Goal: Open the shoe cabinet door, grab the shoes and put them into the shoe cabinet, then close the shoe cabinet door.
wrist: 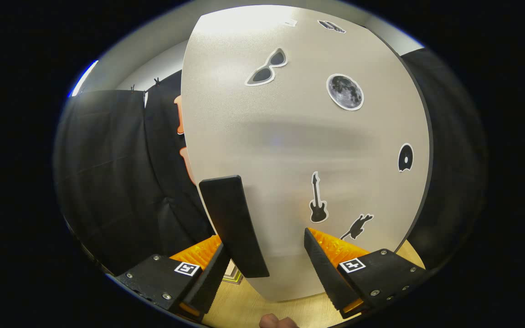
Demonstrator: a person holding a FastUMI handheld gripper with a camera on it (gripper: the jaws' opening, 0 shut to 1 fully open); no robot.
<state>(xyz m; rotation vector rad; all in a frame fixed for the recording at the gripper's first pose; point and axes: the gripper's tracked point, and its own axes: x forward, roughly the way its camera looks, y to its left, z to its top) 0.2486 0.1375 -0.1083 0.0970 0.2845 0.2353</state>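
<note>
The shoe cabinet door (pixel 299 136) stands close in front of me, a pale grey panel with black stickers of sunglasses, a moon, a guitar and a record. Its long black handle (pixel 233 223) runs upright along the door's left edge. My gripper (pixel 265 239) is open, its fingers either side of the handle's lower part. The left finger (pixel 208 278) is right beside the handle, and the right finger (pixel 321 259) stands well apart from it, against the door face. Whether the door is ajar I cannot tell.
Black cloth wall (pixel 116 182) hangs left of the door and again on its right (pixel 454 159). Light wooden floor (pixel 253 310) lies under the fingers. A person's fingertip (pixel 274 321) pokes in below the gripper.
</note>
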